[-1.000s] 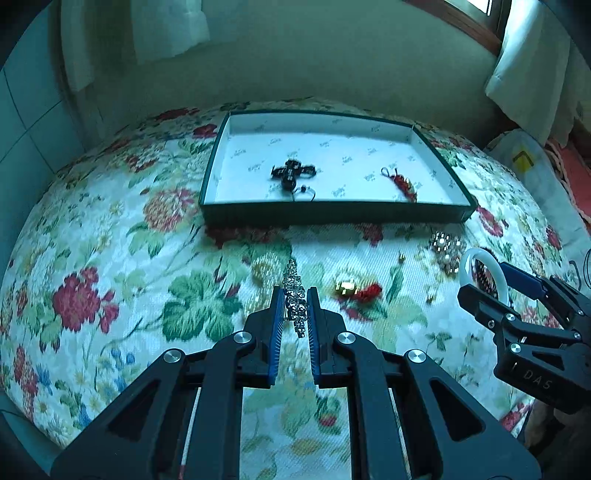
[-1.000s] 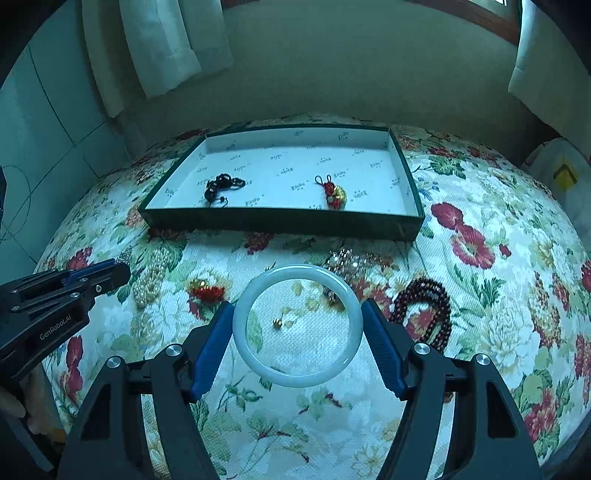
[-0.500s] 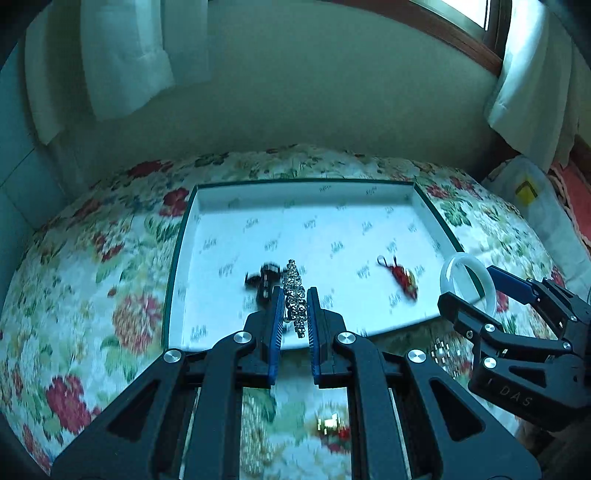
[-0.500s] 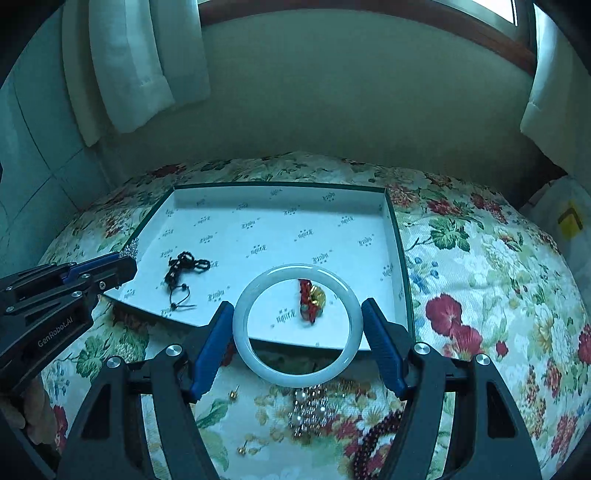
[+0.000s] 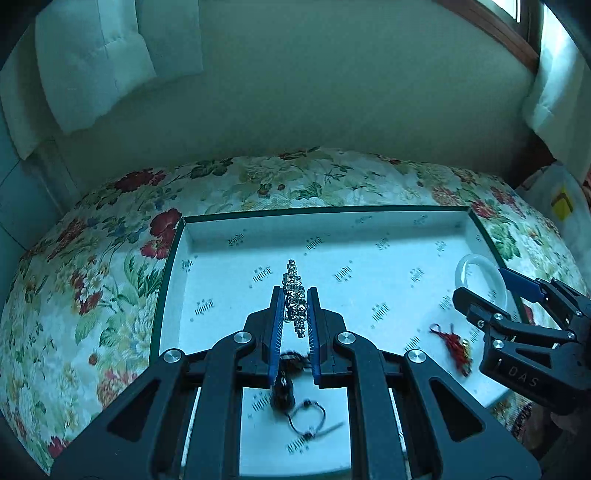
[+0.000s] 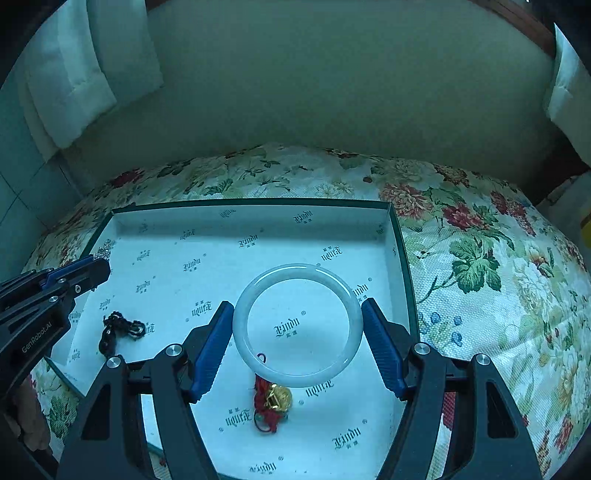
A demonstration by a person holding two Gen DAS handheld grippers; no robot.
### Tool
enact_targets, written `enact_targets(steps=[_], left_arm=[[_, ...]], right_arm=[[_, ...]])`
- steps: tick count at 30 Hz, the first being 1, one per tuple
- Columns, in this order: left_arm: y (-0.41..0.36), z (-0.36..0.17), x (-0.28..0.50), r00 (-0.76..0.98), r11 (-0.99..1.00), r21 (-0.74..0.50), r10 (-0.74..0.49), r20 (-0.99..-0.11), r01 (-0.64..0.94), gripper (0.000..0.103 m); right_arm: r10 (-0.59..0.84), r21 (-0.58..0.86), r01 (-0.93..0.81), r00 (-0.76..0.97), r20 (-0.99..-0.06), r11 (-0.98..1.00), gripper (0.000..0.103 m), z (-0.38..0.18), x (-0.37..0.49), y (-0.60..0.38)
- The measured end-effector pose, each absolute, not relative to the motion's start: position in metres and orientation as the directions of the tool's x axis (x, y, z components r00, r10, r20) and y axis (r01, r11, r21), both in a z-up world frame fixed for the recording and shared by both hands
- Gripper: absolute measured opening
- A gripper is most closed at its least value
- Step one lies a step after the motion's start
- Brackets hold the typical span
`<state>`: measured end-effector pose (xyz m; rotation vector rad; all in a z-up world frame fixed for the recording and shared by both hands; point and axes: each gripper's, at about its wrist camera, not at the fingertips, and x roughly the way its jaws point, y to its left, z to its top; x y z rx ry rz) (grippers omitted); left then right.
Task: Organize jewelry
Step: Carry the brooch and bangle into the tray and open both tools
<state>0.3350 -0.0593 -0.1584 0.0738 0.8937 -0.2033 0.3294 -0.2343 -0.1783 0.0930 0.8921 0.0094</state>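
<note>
Left hand-held gripper (image 5: 294, 308) clamps rhinestone chain (image 5: 294, 295) over tray (image 5: 168, 280), left half. Right hand-held gripper (image 6: 297, 325), jaws wide, grips white bangle (image 6: 297, 325) above right half (red charm (image 6: 271, 404) beneath). Lower each onto bare lining, clear of black cord (image 6: 118, 330), before releasing.

Both views are dim with a blue-green cast. Daylight enters from a window (image 5: 517, 11) at the upper right. Fisheye bending curves the edges, corners go black, and the box's (image 6: 258, 202) white lining looks brightest.
</note>
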Motion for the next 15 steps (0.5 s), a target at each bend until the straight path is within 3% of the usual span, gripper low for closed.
enact_targets(steps=[15], left_arm=[[-0.053,-0.199,0.383,0.513,0.987,-0.004,-0.088,-0.854,0.161,0.012]], right_arm=[[0.033,0.052,0.018,0.563,-0.826,0.998,0.07,-0.201,0.359,-0.237]])
